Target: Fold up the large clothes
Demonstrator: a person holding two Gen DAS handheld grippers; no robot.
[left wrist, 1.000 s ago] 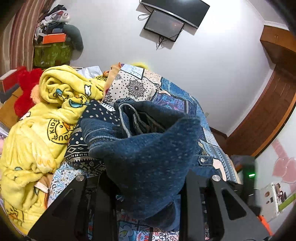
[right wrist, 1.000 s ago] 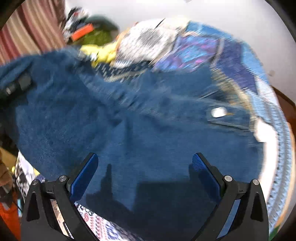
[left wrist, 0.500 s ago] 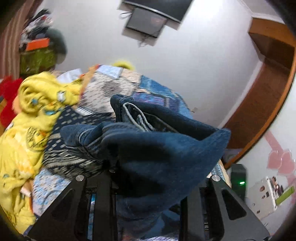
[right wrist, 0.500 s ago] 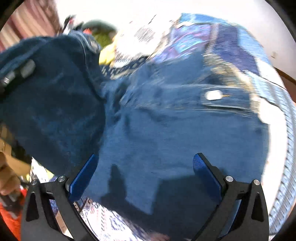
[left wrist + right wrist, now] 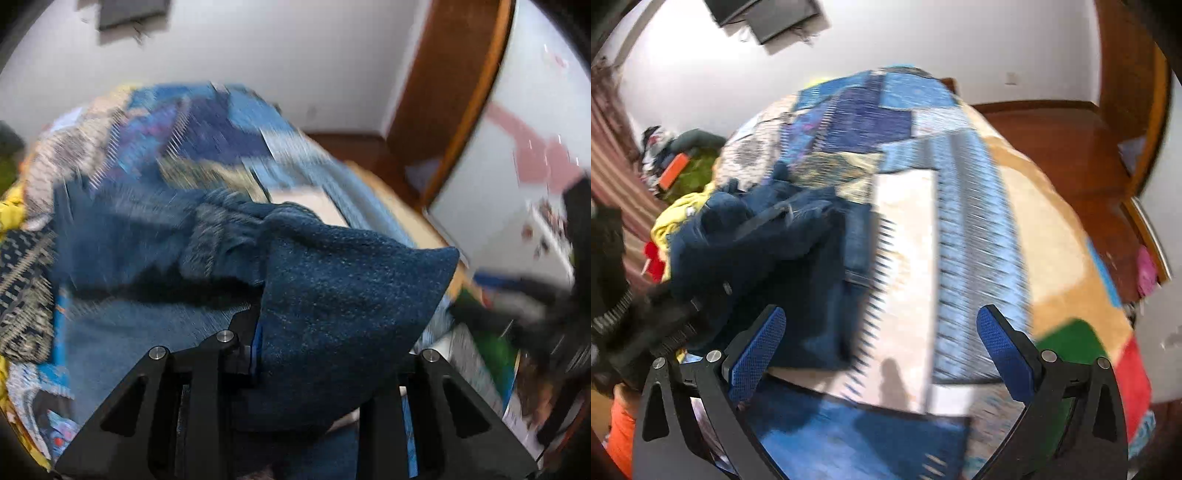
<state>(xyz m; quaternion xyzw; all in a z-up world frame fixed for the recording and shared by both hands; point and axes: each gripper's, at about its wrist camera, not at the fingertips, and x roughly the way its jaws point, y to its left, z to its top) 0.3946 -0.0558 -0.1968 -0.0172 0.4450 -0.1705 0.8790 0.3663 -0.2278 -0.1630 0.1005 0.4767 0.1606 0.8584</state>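
A dark blue denim garment (image 5: 332, 295) fills the left wrist view; my left gripper (image 5: 325, 354) is shut on a thick fold of it and holds it above the patchwork bedspread (image 5: 221, 125). The rest of the garment (image 5: 122, 236) trails down to the left. In the right wrist view the same garment (image 5: 768, 254) hangs bunched at the left, with the left gripper (image 5: 657, 325) gripping it. My right gripper (image 5: 882, 350) is open and empty above the bedspread (image 5: 960, 236), to the right of the garment.
A yellow blanket (image 5: 679, 210) and red item lie behind the garment at the bed's left. A wooden door frame (image 5: 454, 110) and floor (image 5: 1063, 147) are on the right. A screen (image 5: 768, 14) hangs on the white wall.
My left gripper has swung the held denim fold to the right across the bed. My right gripper has moved right, off the garment, and now faces bare bedspread.
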